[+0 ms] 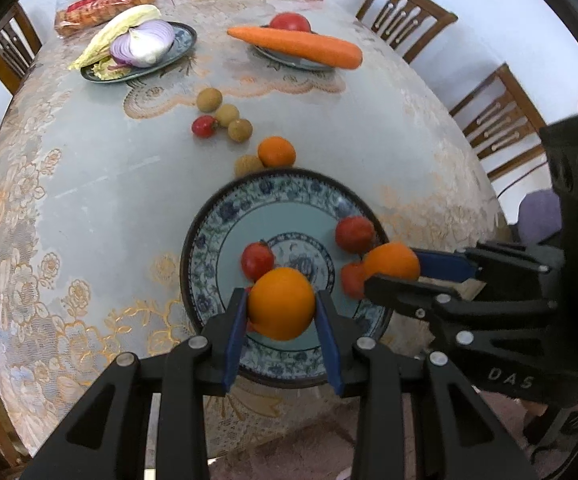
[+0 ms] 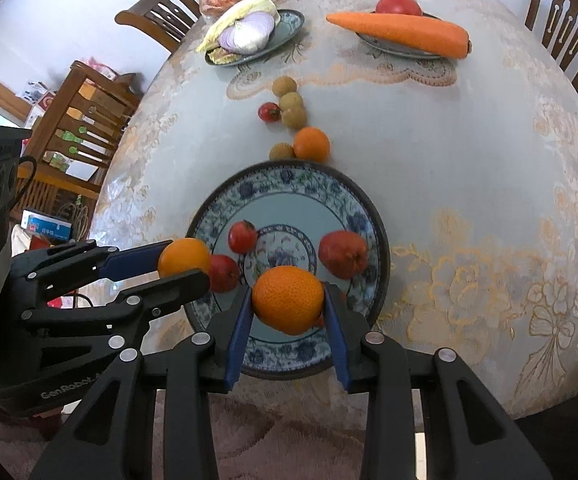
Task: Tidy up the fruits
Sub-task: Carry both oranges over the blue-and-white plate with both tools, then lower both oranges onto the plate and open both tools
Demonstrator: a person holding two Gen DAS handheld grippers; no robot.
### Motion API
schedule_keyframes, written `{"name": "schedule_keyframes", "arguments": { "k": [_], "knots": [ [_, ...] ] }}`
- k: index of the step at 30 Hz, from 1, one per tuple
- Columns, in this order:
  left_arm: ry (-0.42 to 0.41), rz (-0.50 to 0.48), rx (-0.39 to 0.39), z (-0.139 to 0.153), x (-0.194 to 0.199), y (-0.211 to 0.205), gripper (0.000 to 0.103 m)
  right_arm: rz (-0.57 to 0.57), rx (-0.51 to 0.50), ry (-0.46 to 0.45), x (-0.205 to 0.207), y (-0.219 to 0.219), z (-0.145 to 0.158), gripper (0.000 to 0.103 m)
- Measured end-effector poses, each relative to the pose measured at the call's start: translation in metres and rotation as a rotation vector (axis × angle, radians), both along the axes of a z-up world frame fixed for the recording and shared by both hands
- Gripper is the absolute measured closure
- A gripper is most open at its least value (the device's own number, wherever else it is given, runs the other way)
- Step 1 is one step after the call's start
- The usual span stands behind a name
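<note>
A blue-patterned plate (image 1: pixel 209 248) (image 2: pixel 289 176) lies near the table's front edge with three small red fruits (image 1: pixel 257 260) (image 2: pixel 343 254) on it. My left gripper (image 1: pixel 282 294) (image 2: pixel 187 262) is shut on an orange (image 1: pixel 281 312) (image 2: pixel 184 256) above the plate's near left part. My right gripper (image 2: pixel 288 292) (image 1: pixel 393 270) is shut on a second orange (image 2: pixel 288 308) (image 1: pixel 393 260) above the plate's near right part. Beyond the plate, a third orange (image 1: pixel 276 152) (image 2: pixel 311 143), several longans (image 1: pixel 227 115) (image 2: pixel 291 101) and a cherry tomato (image 1: pixel 204 126) (image 2: pixel 269 112) lie on the tablecloth.
At the back, a plate (image 1: pixel 181 40) holds cabbage and a halved onion, and another plate (image 1: pixel 289 62) bears a carrot (image 1: pixel 297 46) and a tomato. A bread bag (image 1: pixel 105 0) and dry noodles lie behind. Wooden chairs (image 1: pixel 405 12) ring the table.
</note>
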State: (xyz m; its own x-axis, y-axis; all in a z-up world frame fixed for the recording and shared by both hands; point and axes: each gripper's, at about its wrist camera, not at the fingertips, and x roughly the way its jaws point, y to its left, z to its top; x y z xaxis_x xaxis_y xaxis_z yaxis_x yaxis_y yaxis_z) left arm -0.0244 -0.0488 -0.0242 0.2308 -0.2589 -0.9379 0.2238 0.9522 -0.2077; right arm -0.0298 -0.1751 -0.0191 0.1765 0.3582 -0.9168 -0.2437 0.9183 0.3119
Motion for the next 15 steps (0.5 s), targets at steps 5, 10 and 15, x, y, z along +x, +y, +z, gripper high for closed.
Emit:
{"name": "schedule_keyframes", "arguments": {
  "k": [5, 10, 15],
  "knots": [
    [0.031, -0.041, 0.01, -0.01, -0.001, -0.006, 0.068, 0.005, -0.012, 0.036, -0.003, 0.001, -0.007, 0.067],
    [0.064, -0.07, 0.021, -0.021, -0.002, -0.008, 0.068, 0.003, -0.016, 0.078, -0.003, 0.003, -0.017, 0.067],
    [0.092, -0.092, 0.036, -0.03, -0.001, -0.009, 0.068, 0.002, -0.015, 0.104, -0.002, 0.005, -0.023, 0.067]
  ]
}}
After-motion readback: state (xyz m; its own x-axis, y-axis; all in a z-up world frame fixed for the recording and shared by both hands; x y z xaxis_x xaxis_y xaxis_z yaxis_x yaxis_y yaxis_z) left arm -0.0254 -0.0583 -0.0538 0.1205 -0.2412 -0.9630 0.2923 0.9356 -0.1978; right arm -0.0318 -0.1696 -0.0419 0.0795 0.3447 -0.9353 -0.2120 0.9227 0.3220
